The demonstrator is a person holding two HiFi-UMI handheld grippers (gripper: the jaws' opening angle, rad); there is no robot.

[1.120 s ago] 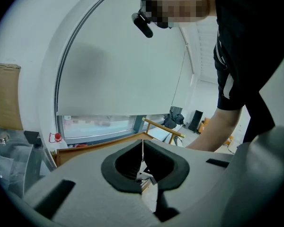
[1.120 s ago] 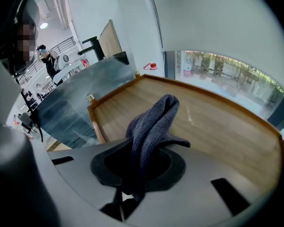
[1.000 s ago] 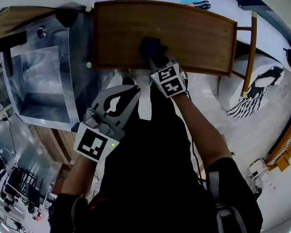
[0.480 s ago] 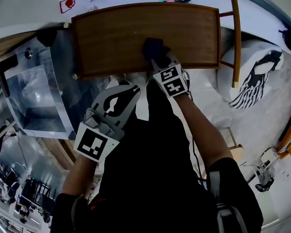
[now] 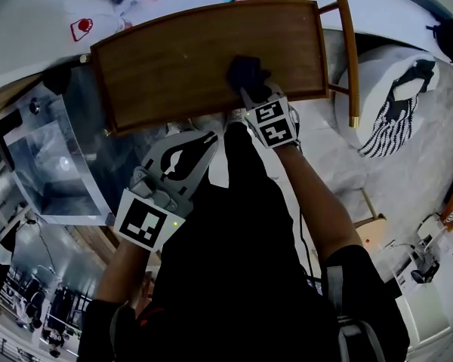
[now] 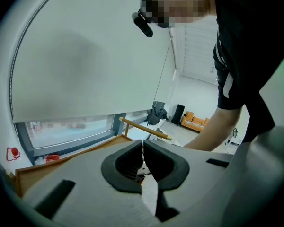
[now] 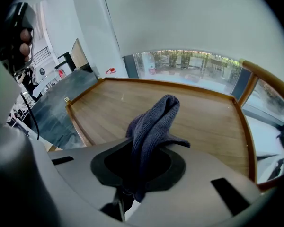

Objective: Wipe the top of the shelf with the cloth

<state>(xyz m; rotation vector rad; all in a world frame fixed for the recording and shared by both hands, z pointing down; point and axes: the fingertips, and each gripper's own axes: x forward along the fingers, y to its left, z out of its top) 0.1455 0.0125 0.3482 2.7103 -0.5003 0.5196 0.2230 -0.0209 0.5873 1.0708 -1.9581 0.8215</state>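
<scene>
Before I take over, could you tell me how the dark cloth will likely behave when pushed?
Probably floppy: the cloth folds and crumples where the right claw pinches it. It looks knitted and light, so it should bunch rather than stay flat on the wooden shelf top.

Lighting: cool, even daylight, brightest through the window (image 7: 194, 63) in the right gripper view, with a pale sheen on the shelf (image 7: 208, 117); shadows soft. Optics: strong fisheye bending, dark vignetted corners, near foreground blurred.

Head cam steeply down, shares shelf top (image 5: 181, 59) w/ right gripper cam.
</scene>
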